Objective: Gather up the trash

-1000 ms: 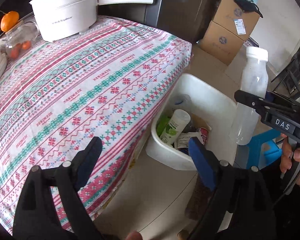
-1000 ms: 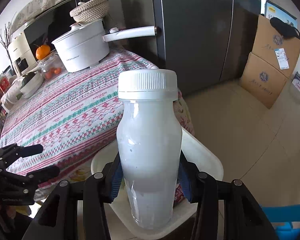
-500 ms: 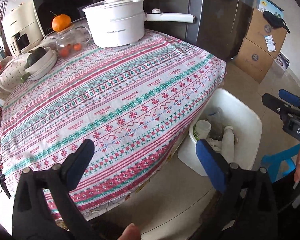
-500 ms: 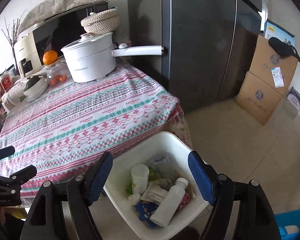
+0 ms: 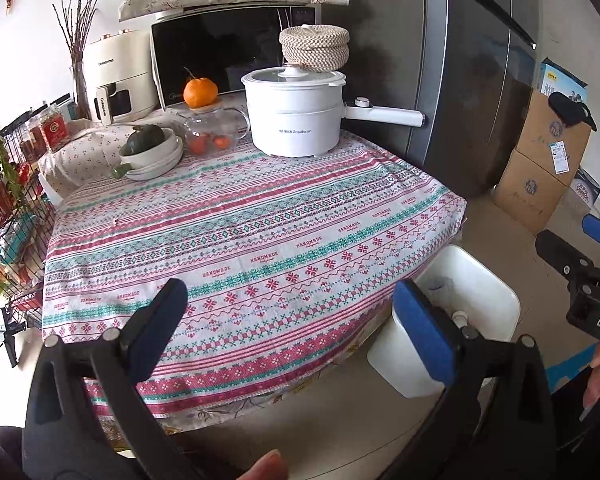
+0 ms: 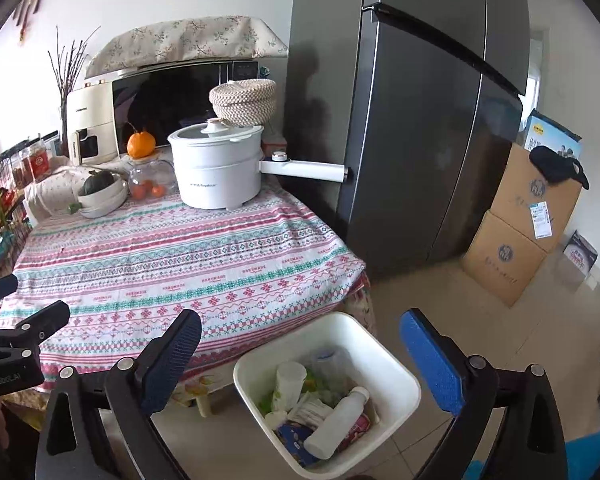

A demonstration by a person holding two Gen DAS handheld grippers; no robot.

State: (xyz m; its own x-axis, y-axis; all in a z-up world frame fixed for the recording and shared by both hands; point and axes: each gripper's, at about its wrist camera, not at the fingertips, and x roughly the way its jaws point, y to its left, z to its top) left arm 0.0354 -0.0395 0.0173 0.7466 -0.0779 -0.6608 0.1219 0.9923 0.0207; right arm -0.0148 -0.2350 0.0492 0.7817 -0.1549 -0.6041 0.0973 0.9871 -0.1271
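Hiding part of the bin (image 5: 496, 300), the left gripper (image 5: 292, 320) and right gripper (image 6: 300, 356) hold jaws apart, empty.

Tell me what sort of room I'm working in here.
Most likely a home kitchen or dining corner. A tall dark fridge stands beside a table with a patterned cloth, holding a white electric pot, with a microwave behind it. A white trash bin sits on the tiled floor.

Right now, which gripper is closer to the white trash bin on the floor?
Right. The right gripper hangs open just above the white trash bin. The left gripper, also open, is beside the bin, facing the table.
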